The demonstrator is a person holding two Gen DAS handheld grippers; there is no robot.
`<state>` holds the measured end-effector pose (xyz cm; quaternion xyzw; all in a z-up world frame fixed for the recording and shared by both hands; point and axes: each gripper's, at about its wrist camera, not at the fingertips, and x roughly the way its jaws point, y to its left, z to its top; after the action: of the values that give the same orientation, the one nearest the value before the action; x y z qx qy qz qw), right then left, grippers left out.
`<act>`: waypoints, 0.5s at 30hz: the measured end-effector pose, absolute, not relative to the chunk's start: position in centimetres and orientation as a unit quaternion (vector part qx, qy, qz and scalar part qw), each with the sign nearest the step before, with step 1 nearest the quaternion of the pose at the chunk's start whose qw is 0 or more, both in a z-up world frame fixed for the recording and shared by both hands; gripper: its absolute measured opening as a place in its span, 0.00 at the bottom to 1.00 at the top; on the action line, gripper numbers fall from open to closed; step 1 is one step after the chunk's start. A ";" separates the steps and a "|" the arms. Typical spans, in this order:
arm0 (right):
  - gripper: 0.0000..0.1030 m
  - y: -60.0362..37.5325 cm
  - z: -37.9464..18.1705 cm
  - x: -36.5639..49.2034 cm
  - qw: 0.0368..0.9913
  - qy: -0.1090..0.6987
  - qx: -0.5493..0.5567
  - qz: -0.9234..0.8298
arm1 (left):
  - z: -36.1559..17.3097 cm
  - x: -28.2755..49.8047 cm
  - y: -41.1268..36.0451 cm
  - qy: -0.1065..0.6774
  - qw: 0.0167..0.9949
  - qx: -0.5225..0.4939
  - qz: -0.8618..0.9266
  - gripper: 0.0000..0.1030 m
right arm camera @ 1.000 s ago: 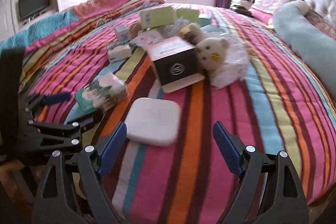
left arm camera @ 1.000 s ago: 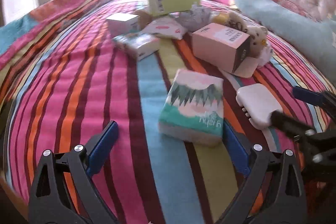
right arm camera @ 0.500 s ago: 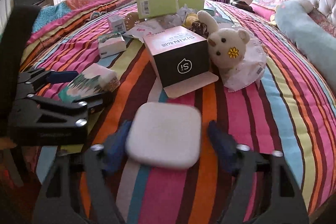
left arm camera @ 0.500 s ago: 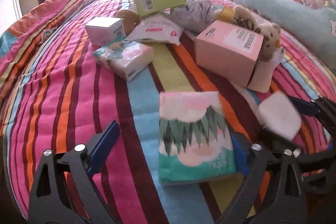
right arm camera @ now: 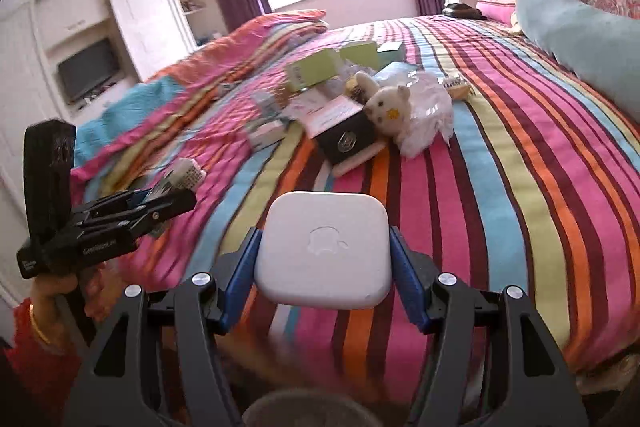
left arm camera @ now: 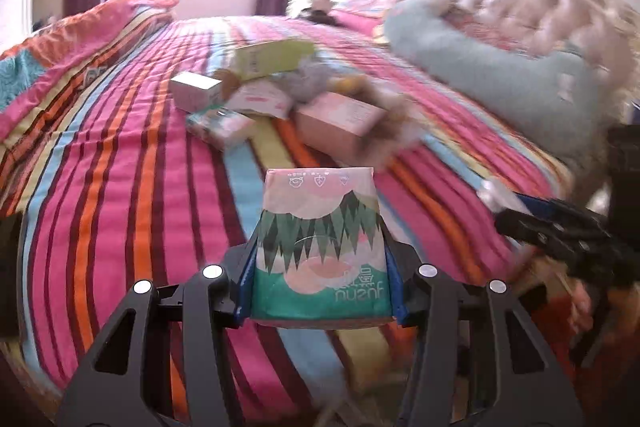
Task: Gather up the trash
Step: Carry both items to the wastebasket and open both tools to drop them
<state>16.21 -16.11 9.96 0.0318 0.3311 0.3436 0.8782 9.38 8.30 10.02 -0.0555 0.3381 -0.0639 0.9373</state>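
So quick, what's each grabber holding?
Left gripper: closed on the tissue pack.
Right gripper: closed on the white square box.

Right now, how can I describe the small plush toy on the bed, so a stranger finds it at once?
Look at the striped bedspread and find the pile of boxes near its middle. At the pile's right edge, beside the black-fronted box, lies the plush toy against a white plastic bag. It alone is soft and cream-white, with long ears and a yellow flower on its face.
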 end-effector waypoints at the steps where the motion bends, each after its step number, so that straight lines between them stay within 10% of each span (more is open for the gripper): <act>1: 0.58 -17.1 9.6 14.5 0.872 0.338 0.038 0.352 | 9.8 7.8 7.6 0.342 0.935 -0.054 -0.076 0.49; 15: 0.58 -18.4 -9.5 6.2 0.759 0.588 0.025 0.279 | -13.8 0.7 -1.8 0.636 0.761 -0.067 -0.111 0.49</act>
<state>6.17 -18.44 -9.50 0.0246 0.5877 0.2794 0.7589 0.74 -1.80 -13.85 -0.0665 0.6363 -0.1110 0.7605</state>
